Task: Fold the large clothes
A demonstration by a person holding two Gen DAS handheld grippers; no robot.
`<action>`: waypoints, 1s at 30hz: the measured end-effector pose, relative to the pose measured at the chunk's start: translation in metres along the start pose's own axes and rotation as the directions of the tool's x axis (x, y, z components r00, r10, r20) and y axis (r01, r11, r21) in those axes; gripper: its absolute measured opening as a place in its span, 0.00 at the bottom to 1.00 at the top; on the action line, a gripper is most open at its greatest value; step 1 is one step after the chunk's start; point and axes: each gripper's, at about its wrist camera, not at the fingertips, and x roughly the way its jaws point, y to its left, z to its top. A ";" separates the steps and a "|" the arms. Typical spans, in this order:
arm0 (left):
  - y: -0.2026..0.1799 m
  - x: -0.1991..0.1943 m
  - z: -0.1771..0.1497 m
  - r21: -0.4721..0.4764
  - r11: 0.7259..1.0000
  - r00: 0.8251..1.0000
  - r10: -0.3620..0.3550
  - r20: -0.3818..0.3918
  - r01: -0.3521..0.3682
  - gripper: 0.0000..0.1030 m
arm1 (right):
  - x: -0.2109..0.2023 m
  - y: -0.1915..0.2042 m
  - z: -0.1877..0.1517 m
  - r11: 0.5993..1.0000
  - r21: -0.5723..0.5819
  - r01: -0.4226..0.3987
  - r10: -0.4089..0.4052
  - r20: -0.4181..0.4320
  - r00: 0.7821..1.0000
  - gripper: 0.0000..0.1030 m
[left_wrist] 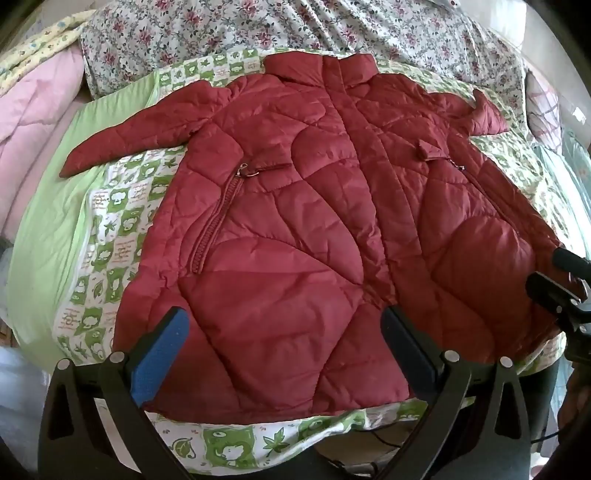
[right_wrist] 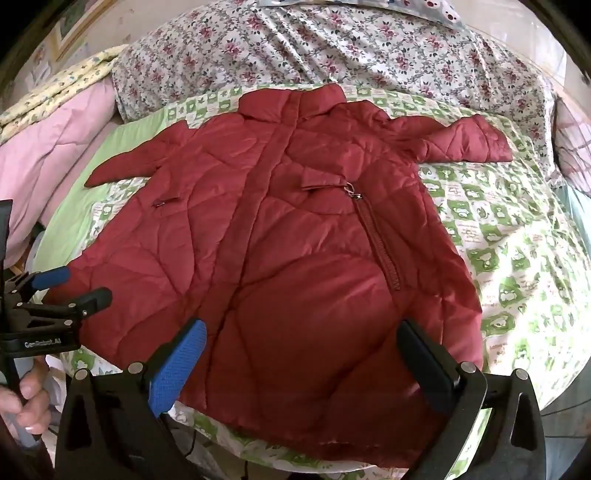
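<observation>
Jacket [left_wrist: 314,236] was the job: red quilted, spread front-up on the bed [left_wrist: 48,236], collar at the far end by the floral pillows [left_wrist: 258,29], hem nearest the person. Main zip looked closed. Both sleeves lay out sideways from the shoulders; the one left of the collar [left_wrist: 129,136] tapered onto the green sheet edge, the one right of the collar [right_wrist: 465,142] was shorter and bunched.

Left gripper [left_wrist: 284,350] hung over the hem, left of the centre placket, jaws wide apart, nothing between them. Right gripper [right_wrist: 303,365] hung over the hem on the other side of the placket, jaws also wide apart, empty. Neither pad appeared to press into the fabric, though contact at the hem was hard to rule out.

My read: folding hadn't started, this was the lineup before the first fold. Next move probably called for a pinch on a sleeve or side edge, then carrying it inward across the placket. Fabric was puffy and slick, so a deep bite would be needed; a shallow one would likely slip off.
</observation>
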 end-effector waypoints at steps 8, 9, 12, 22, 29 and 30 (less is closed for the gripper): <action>-0.001 0.000 0.000 0.006 1.000 1.000 0.010 -0.002 -0.010 1.00 | -0.001 -0.001 -0.001 1.000 -0.001 -0.001 0.001 0.001 1.000 1.00; 0.000 0.000 0.000 0.000 1.000 1.000 0.002 -0.001 -0.002 1.00 | -0.001 0.000 -0.001 1.000 -0.001 -0.002 0.002 0.000 1.000 1.00; 0.000 0.000 0.000 -0.005 1.000 1.000 -0.008 0.000 0.008 1.00 | -0.003 0.001 -0.001 1.000 -0.001 -0.002 0.002 0.002 1.000 1.00; 0.000 0.000 0.000 -0.003 1.000 1.000 -0.002 -0.001 0.002 1.00 | 0.002 0.001 0.006 1.000 0.001 -0.008 0.008 0.008 1.000 1.00; 0.000 0.000 0.000 -0.006 1.000 1.000 -0.008 -0.001 0.008 1.00 | -0.003 0.005 0.001 1.000 -0.004 -0.003 0.003 0.003 1.000 1.00; 0.000 0.000 0.000 -0.003 1.000 1.000 -0.005 0.000 0.005 1.00 | -0.003 0.005 0.001 1.000 -0.004 -0.002 0.002 0.002 1.000 1.00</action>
